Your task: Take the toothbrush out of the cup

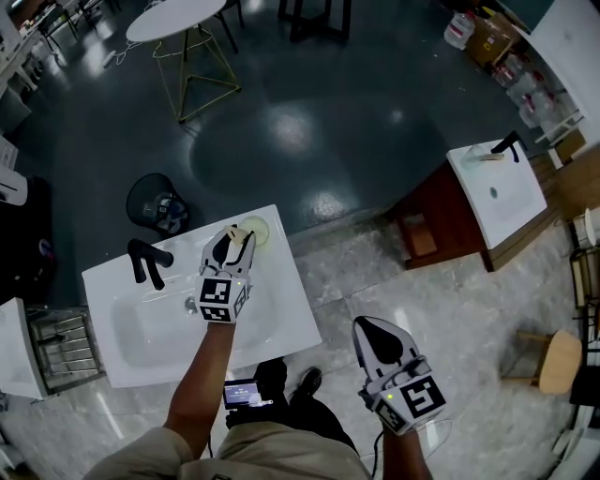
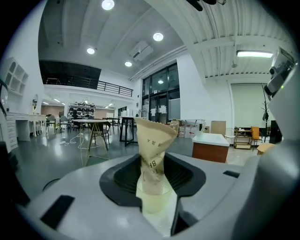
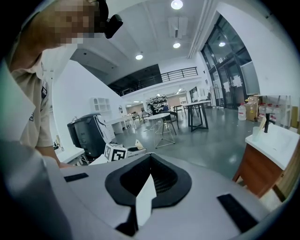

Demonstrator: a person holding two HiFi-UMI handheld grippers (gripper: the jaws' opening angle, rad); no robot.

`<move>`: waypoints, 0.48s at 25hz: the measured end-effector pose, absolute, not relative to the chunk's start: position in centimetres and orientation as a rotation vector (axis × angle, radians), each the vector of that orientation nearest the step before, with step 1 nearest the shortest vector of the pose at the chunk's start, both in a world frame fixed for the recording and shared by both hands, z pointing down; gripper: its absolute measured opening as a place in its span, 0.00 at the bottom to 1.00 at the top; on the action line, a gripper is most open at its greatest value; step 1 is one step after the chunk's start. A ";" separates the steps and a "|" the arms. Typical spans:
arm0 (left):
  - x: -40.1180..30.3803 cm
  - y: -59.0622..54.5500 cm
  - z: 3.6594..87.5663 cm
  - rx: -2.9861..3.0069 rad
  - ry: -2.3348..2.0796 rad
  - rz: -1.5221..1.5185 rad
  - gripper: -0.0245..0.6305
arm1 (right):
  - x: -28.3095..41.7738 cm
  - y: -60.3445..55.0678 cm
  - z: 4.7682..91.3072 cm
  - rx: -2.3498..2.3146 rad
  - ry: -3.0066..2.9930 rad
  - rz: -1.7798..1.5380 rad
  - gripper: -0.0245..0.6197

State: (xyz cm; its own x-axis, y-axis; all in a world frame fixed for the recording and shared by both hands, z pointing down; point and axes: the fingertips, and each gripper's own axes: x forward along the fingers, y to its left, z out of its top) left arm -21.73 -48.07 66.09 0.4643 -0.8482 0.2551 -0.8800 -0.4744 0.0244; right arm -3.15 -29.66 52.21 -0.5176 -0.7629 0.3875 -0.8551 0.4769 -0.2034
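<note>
A toothbrush in a brown paper wrapper (image 2: pixel 152 145) stands upright in a pale translucent cup (image 2: pixel 154 199). In the head view the cup (image 1: pixel 258 230) sits at the far right corner of a white sink counter (image 1: pixel 272 319). My left gripper (image 1: pixel 234 241) reaches over the counter to it. In the left gripper view its jaws (image 2: pixel 152 164) stand open on either side of the wrapper, and I see no pad pressing on the paper. My right gripper (image 1: pixel 377 330) hangs low over the floor to the right of the counter, shut and empty (image 3: pixel 149 164).
A black faucet (image 1: pixel 148 261) stands at the counter's left rear. A black wire bin (image 1: pixel 157 204) is on the floor behind it. A second sink cabinet (image 1: pixel 497 187) stands at the right, a wooden stool (image 1: pixel 548 361) lower right, a round white table (image 1: pixel 173 19) far back.
</note>
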 end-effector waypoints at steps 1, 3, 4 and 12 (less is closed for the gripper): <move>-21.8 -48.2 65.9 2.555 -1.528 0.308 0.27 | -3.1 -29.7 52.2 1.391 -2.481 0.550 0.04; -21.9 -48.1 65.3 2.564 -1.541 0.294 0.21 | -2.9 -29.8 52.1 1.398 -2.483 0.553 0.04; -21.9 -48.0 64.9 2.571 -1.545 0.287 0.13 | -2.9 -29.8 51.9 1.401 -2.485 0.552 0.04; -22.3 -47.1 60.4 2.645 -1.573 0.250 0.08 | -2.7 -29.8 50.0 1.408 -2.517 0.527 0.04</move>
State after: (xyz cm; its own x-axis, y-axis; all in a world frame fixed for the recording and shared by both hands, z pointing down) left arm -22.26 -47.13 60.36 0.4682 -0.8679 0.1658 -0.8766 -0.4799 -0.0364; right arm -2.68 -29.80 50.00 -0.5220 -0.7780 0.3496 -0.8529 0.4800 -0.2053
